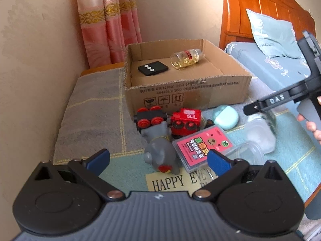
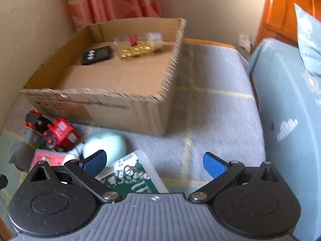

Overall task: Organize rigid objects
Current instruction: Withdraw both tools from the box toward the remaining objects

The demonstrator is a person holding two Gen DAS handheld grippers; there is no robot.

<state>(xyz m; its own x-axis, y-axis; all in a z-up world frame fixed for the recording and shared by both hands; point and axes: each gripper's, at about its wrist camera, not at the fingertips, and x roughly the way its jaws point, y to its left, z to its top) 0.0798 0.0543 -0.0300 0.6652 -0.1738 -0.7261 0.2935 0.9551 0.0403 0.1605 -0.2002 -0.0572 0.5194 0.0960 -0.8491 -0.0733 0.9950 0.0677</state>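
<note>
I am holding both tongs spread wide and empty, so I judge I am between picks, choosing the next piece for the box. My left gripper (image 1: 158,160) is hovering just over the grey elephant toy (image 1: 160,150), with the pink card case (image 1: 202,148) touching it on the right. My right gripper (image 2: 155,163) is hanging above a clear box with a green label (image 2: 132,172), which is lying partly under its left finger. Beyond these, the mint case (image 1: 225,116) and the red toy train (image 1: 185,120) are sitting close against the front wall of the cardboard box (image 1: 200,92). Inside it, a black remote (image 1: 152,68) and a capsule bottle (image 1: 186,58) on its side are resting near the back. Next, I think, I need to lower one tong squarely around a toy and close.
</note>
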